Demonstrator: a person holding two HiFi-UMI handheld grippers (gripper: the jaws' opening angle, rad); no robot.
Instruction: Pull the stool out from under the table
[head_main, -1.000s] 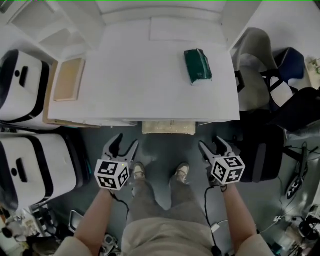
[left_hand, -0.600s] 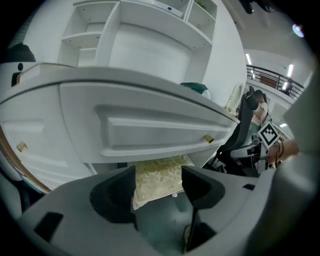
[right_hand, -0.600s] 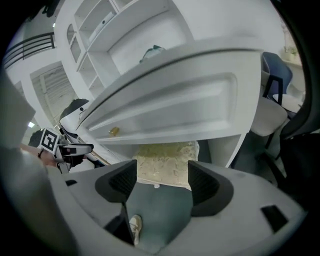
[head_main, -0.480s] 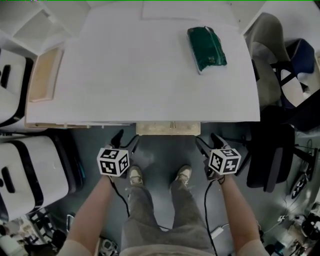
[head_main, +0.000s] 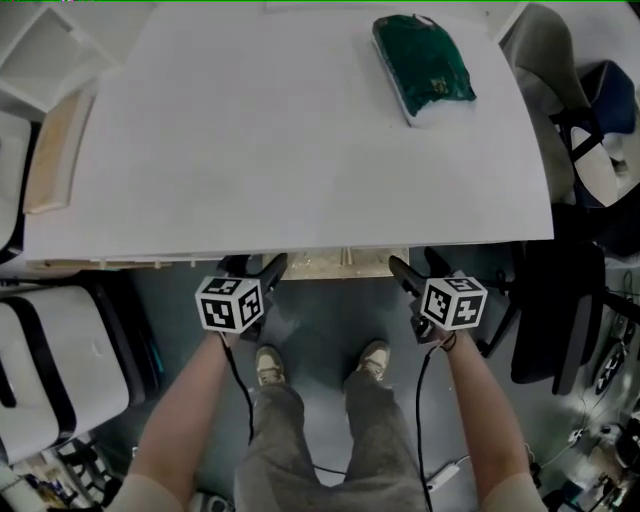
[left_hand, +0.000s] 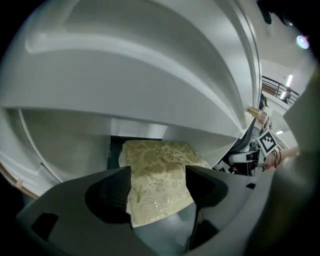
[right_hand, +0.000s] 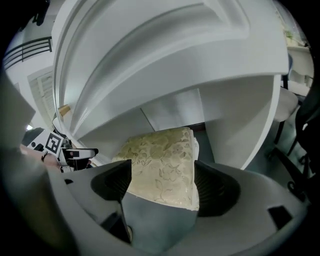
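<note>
Left tool (head_main: 253, 268) and right tool (head_main: 418, 268): jaws just opened wide, empty, stool (head_main: 343, 262) seat just ahead under counter (head_main: 290, 150). Clamp both seat edges evenly, pull straight back.

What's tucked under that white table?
A stool with a cream, leaf-patterned cushion. From above, only its front edge peeks past the table. Its legs and back part are hidden beneath it.
</note>
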